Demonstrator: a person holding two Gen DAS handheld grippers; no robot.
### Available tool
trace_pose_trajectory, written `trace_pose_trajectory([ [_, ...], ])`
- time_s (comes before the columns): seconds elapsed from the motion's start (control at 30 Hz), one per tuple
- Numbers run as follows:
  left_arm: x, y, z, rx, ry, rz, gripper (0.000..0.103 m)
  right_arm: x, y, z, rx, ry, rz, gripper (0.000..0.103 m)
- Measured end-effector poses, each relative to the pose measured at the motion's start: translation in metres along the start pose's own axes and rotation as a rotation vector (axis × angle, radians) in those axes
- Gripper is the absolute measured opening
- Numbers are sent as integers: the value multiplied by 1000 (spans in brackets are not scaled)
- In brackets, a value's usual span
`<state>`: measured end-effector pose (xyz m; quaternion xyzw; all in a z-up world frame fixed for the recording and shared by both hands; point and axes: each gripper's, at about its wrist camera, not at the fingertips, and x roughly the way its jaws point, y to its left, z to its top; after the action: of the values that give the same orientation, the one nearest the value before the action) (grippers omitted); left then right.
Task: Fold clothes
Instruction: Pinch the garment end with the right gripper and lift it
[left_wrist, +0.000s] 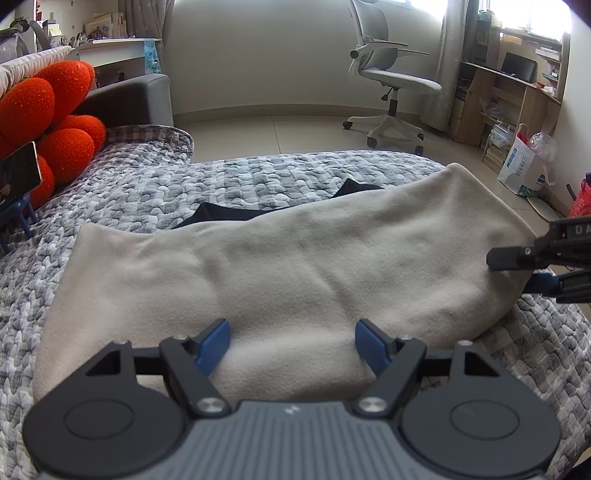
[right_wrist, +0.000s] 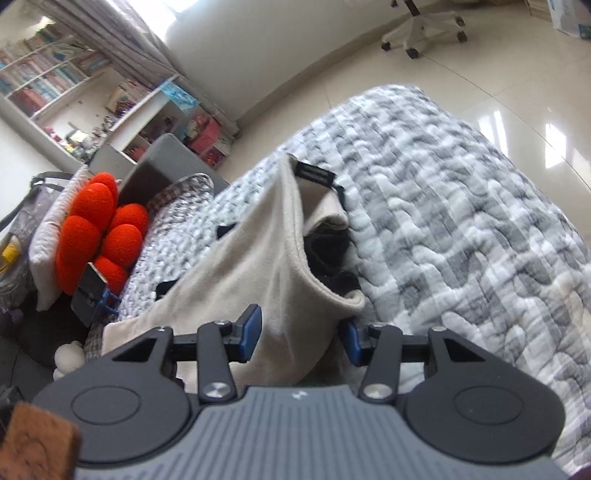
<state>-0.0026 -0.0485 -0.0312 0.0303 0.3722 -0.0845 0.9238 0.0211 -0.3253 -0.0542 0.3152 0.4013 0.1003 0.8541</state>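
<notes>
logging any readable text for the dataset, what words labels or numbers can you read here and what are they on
"DA": white letters on the right gripper, cut off by the frame edge in the left wrist view.
Black tag on the beige garment: pale print, too small to read.
White shopping bag on the floor: blue print, too blurred to read.
Small pale mark on the left gripper body: a logo, no legible letters.

Likely bedroom: quilted bed (left_wrist: 258, 177), bookshelves (right_wrist: 44, 77)
</notes>
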Motion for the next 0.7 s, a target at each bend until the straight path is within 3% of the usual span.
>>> trace_pose_trajectory([
  [0.2, 1, 0, 0, 0, 0, 1, 76, -9, 7, 0, -49, -27, 41, 50],
  [0.33, 0, 0, 0, 4, -1, 2, 76, -3, 8, -1, -66, -21, 10, 50],
  [0.47, 0, 0, 0, 3, -1, 2, 76, -1, 9, -1, -58, -21, -10, 43],
  [0.53, 0, 0, 0, 4, -1, 2, 76, -5, 10, -1, -62, -37, 5, 31],
  [0.7, 1, 1, 1, -1, 1, 0, 76, -12, 31, -7, -195, -97, -1, 25],
])
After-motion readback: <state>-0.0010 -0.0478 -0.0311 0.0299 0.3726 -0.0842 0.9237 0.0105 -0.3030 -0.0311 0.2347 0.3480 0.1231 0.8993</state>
